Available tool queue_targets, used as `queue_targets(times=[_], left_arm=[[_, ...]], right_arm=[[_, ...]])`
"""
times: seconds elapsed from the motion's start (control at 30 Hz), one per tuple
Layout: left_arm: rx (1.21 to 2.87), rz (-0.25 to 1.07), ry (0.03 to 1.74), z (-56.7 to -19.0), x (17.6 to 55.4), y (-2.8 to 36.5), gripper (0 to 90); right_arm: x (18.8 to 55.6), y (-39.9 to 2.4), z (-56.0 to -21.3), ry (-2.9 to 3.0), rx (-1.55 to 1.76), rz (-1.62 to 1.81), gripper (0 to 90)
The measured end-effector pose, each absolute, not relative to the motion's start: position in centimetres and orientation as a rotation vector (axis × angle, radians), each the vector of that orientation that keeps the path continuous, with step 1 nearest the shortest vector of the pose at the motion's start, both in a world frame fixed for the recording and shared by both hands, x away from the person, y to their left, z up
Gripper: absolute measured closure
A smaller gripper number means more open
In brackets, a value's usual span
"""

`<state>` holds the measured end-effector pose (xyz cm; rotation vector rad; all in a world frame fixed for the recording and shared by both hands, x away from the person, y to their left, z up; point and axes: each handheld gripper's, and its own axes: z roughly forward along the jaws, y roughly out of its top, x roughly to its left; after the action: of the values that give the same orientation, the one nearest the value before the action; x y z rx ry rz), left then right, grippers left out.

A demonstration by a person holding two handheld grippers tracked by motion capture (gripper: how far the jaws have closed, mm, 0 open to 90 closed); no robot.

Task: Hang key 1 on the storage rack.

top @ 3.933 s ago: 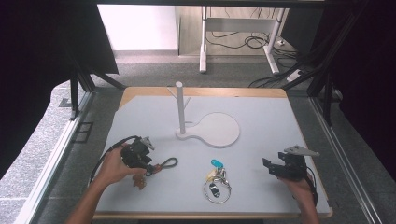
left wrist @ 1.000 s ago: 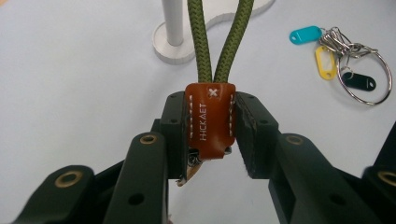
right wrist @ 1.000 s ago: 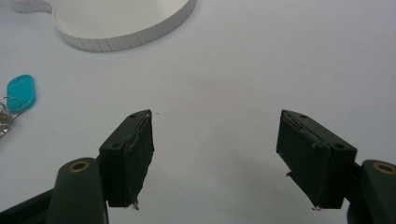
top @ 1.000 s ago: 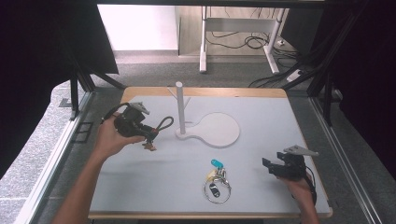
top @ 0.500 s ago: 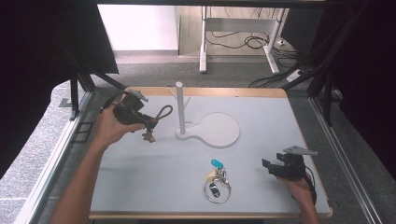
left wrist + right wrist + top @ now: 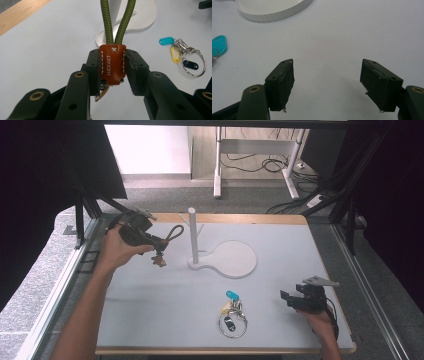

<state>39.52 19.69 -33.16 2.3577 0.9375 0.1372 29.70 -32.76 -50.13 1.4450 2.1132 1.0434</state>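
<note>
While the left gripper (image 6: 159, 241) clamps the leather tab (image 6: 112, 63) of the green cord loop (image 6: 173, 233), loop points at the white post (image 6: 192, 236) just beside, lifted off the worktop (image 6: 150, 310); right gripper (image 6: 327, 85) open, idle, well apart.

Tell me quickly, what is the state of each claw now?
Left claw: closed on the brown leather tab of the green cord loop.
Right claw: open, holding nothing.

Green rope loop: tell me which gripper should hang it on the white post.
Left. The left gripper is already clamped on the rope loop's leather tab, raised beside the white post. The right gripper sits open, far off near the table's front edge.
</note>
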Motion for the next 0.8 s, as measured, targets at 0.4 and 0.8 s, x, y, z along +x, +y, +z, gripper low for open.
queue_targets(times=[0.4,0.8], left_arm=[[2.318,0.134,0.971,-32.8,41.1,20.0,66.6],[2.296,0.133,0.994,-31.8,42.5,20.0,66.6]], right_arm=[[29.8,-32.5,-50.3,2.132,1.445,1.029,27.4],[29.8,-32.4,-50.5,2.139,1.447,1.019,27.4]])
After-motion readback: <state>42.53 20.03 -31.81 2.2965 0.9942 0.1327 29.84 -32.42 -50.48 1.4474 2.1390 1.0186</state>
